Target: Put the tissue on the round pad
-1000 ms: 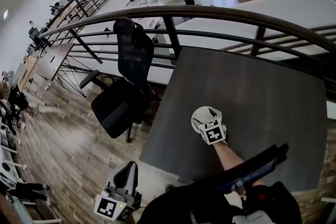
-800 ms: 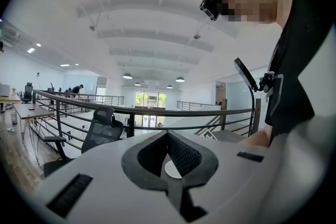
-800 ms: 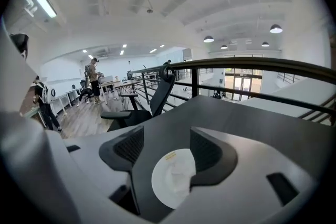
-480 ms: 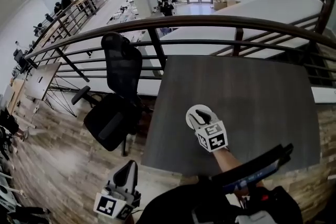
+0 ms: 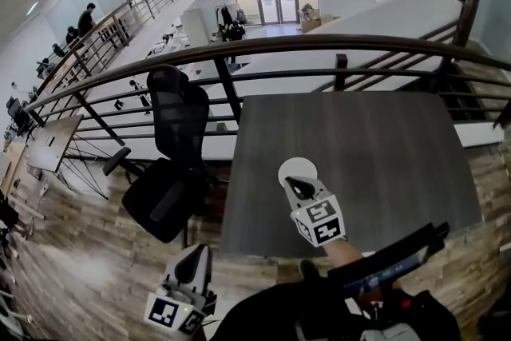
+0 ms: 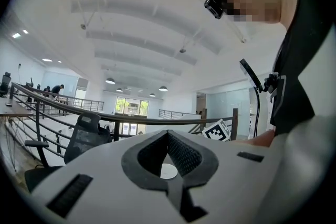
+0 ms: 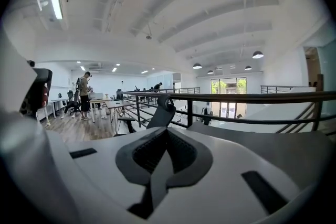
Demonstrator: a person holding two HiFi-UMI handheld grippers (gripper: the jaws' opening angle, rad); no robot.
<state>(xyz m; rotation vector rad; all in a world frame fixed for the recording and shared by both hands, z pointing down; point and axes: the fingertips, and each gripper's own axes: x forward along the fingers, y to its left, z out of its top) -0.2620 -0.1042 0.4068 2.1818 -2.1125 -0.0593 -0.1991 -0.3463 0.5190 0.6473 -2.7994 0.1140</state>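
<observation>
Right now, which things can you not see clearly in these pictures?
Tissue: no view shows it; in the head view, white on the white round pad would be too small to tell.
Round pad's near edge: head view, covered by the right gripper, whose fingers have just closed.
Round pad in the right gripper view: hidden behind the gripper's own body.

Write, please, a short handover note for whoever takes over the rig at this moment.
Right hand-held gripper: jaws just closed, nothing between them, raised over the round pad.
Left hand-held gripper: shut, empty, off the table near its front left corner.
Tissue: cannot be told apart from the white pad; possibly already on it.
Left to do: check the placement.
</observation>
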